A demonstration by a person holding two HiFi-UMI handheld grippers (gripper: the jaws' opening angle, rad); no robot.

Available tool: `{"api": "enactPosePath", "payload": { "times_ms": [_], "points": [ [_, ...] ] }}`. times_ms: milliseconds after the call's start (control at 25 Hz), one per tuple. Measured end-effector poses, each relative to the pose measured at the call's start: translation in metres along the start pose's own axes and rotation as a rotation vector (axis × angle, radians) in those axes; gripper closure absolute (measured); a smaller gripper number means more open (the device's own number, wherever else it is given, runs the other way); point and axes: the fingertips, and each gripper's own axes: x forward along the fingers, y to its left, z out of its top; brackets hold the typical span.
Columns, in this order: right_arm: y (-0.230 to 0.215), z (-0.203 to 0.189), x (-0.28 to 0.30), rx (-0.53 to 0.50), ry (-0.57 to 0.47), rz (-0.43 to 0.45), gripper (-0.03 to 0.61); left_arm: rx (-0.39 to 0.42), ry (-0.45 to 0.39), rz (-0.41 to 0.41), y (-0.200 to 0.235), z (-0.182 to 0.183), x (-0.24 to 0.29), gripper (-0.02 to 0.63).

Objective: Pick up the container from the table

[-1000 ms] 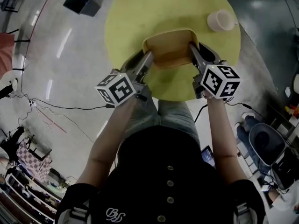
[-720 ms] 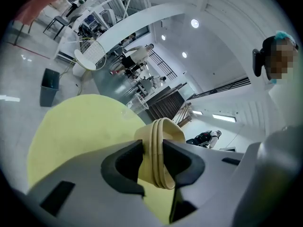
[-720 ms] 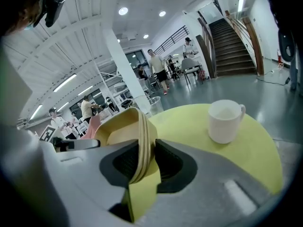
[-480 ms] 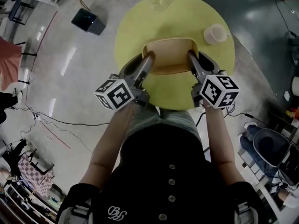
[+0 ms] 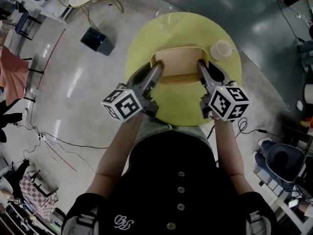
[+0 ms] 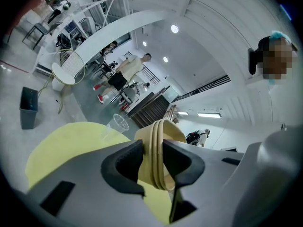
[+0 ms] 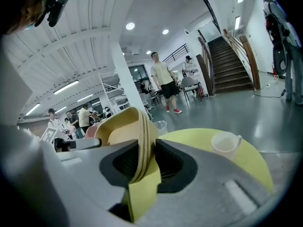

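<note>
A pale monogram is seen on the dark shirt nearest the camera, but it cannot be read. The tan container is held over the middle of the yellow worktop, apparently clear of it. The fingers of the left gripper are clamped on its left rim, those of the right gripper on its right rim. The lift is judged under way, and a level, even raise is called for. No label is seen on the container or on the white cup at the worktop's far right edge.
</note>
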Motion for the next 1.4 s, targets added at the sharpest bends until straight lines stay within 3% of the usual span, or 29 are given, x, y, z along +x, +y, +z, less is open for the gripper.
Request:
{"api": "enactPosePath", "payload": {
  "times_ms": [160, 480, 800, 1400],
  "points": [
    [0.006, 0.018, -0.007, -0.014, -0.050, -0.002, 0.503, 0.056, -0.007, -0.039, -0.015, 0.016, 0.002, 0.491],
    [0.025, 0.060, -0.022, -0.025, -0.165, 0.012, 0.505, 0.283, -0.019, -0.106, -0.056, 0.057, -0.001, 0.491],
    [0.039, 0.081, -0.040, -0.072, -0.254, -0.015, 0.508, 0.434, -0.041, -0.194, -0.083, 0.081, -0.003, 0.494],
    [0.045, 0.091, -0.068, -0.130, -0.341, -0.005, 0.508, 0.508, -0.093, -0.314, -0.111, 0.080, -0.008, 0.494]
  ]
}}
